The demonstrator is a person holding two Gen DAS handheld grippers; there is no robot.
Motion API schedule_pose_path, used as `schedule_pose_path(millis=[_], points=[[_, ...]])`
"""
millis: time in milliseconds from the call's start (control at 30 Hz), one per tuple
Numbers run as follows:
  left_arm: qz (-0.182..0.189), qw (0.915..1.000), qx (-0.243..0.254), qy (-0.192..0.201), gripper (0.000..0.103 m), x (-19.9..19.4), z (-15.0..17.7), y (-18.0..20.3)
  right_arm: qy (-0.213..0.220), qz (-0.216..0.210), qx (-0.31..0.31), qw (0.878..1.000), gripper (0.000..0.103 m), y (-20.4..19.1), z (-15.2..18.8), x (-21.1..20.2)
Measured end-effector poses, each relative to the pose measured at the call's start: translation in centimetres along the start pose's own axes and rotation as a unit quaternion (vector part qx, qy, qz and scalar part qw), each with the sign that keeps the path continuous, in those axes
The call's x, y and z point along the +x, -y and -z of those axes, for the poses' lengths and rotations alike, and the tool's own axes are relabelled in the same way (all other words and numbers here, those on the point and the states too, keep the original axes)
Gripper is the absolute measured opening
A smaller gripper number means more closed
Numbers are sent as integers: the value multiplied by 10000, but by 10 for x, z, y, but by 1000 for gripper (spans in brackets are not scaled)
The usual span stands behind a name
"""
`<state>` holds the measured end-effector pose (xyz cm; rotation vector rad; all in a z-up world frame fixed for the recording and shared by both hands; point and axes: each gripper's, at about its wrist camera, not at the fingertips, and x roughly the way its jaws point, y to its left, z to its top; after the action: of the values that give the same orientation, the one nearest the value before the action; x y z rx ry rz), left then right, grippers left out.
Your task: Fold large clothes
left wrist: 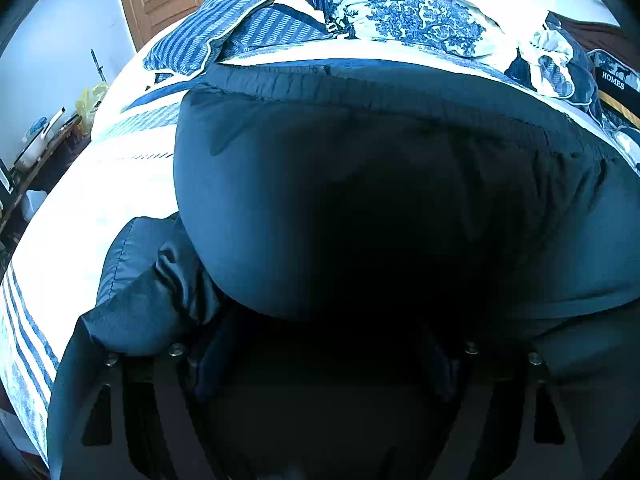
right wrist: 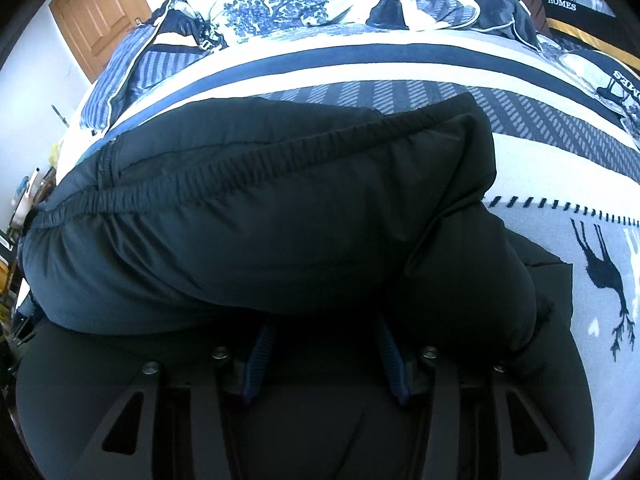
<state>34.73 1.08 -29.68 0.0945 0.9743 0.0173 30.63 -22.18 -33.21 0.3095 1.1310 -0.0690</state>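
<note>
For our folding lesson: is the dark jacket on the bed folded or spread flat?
Folded: the jacket is doubled over itself, its elastic hem lying across the top layer.

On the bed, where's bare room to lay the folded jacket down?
Free: the white blanket left of the dark jacket, and the deer-print stretch right of it. Crowded: the far end, heaped with the floral quilt and striped pillows.

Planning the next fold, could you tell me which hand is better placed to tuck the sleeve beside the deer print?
Probably right: the sleeve bulges just beside its fingers, near the deer print, which the left view lacks.
</note>
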Motion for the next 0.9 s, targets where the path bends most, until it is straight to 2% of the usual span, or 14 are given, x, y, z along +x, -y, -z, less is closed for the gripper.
schedule_pose_path(millis=[633,767,833,900], points=[[-30,10000,50,17,82,-1,1,2,71,86,-58,9999,52,-5,3,2],[231,9997,54,-80,82,-13,-2,-8,-97,190,-169,9996,54,-12,-1,-7],[354,9994,64,26,82,-28,-2,-15,-100,27,-221,9997,67,-13,-1,-19],[488,9978,36,439,82,-56,-1,-25,151,-35,-342,9993,76,-15,2,-42]])
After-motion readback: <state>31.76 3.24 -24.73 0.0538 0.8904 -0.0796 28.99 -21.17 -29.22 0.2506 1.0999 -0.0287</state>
